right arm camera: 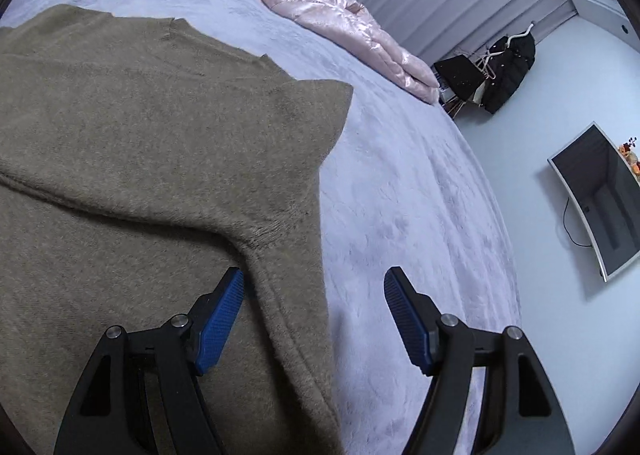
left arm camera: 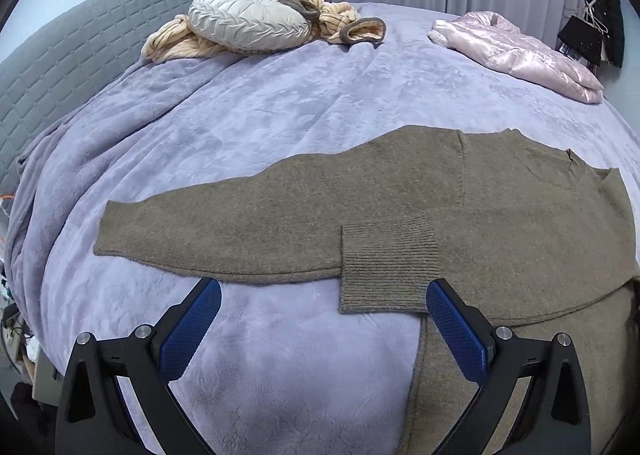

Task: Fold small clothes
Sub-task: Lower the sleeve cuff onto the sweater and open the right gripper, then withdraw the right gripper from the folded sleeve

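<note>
Brown knit sweater (left arm camera: 400, 199) lies flat on the lilac blanket (left arm camera: 280, 103), one sleeve stretched out sideways, the other folded across the body with its ribbed cuff (left arm camera: 384, 267) on top. Left gripper (left arm camera: 324, 297) and right gripper (right arm camera: 314, 281) hover spread apart, gripping nothing. A pink jacket (left arm camera: 520, 51) lies well apart.
</note>
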